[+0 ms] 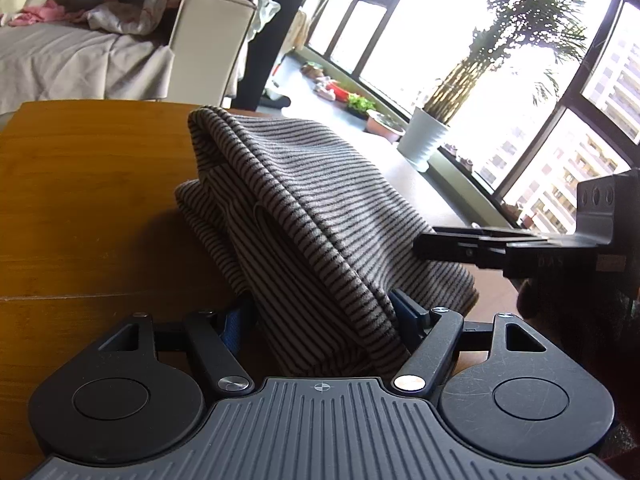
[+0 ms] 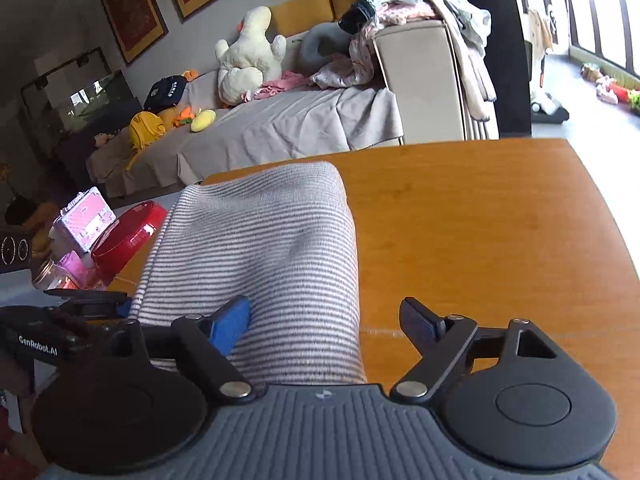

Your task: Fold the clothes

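Striped garment (image 2: 256,252) lies lengthwise away, bunched between left tool (image 1: 320,316); right tool (image 2: 332,324) wide.

Left tongs (image 1: 320,312) clamp striped garment (image 1: 304,208) above table (image 1: 80,200).

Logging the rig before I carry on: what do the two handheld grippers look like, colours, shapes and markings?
Both are alike: the left gripper and right gripper have a grey ribbed body, black round discs on either side, black link arms with silver pins, and blue finger pads. White "CenRobot.AI" lettering shows on the left gripper's side in the right wrist view. No cables visible.
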A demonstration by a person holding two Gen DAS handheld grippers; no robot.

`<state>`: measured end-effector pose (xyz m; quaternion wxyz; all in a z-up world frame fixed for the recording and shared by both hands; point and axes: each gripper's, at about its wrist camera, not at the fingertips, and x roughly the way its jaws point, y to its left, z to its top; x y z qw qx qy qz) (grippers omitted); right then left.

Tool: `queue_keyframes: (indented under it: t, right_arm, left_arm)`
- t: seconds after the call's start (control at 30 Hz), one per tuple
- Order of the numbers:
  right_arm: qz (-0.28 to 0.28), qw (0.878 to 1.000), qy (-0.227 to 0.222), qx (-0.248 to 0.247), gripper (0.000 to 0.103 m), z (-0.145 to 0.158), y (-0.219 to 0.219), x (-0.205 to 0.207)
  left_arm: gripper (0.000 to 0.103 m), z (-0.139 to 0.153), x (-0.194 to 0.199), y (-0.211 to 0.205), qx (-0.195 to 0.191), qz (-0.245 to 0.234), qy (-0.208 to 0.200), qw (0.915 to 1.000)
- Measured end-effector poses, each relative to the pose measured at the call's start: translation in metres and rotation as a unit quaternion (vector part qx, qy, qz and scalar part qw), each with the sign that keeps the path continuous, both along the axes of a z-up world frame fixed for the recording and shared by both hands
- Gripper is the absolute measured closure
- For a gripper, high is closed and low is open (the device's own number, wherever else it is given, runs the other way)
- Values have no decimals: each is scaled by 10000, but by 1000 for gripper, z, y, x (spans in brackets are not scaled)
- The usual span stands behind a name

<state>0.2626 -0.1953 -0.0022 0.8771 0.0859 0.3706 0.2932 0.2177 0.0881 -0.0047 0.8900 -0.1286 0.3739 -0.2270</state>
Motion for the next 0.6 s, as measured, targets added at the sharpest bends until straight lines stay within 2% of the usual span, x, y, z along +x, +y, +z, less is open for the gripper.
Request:
queue_keyframes:
  t: [0.13, 0.33, 0.4, 0.47, 0.53, 0.6]
  right_arm:
    - [-47, 9993, 222, 292, 19, -12, -3, -8]
    - [-60, 9991, 206, 355, 21, -15, -3, -16]
    - [-22, 9998, -10, 189, 29, -8, 0, -22]
    - [-43, 9994, -338, -93, 32, 0, 5, -31]
    - [-85, 9928, -1006, -641, 36, 15, 16, -47]
    - [215, 9839, -1568, -830, 36, 30, 28, -68]
  left_arm:
    - [25, 2, -2, -2, 47, 19, 4, 10000]
    - [25, 5, -5, -3, 124, 38, 3, 9999]
    - [25, 6, -5, -3, 127, 49, 0, 9999]
    - [25, 11, -7, 2, 81, 90, -56, 9999]
    - [25, 18, -12, 13, -24, 221, -168, 9996]
    - [24, 24, -19, 31, -119, 503, -290, 9982]
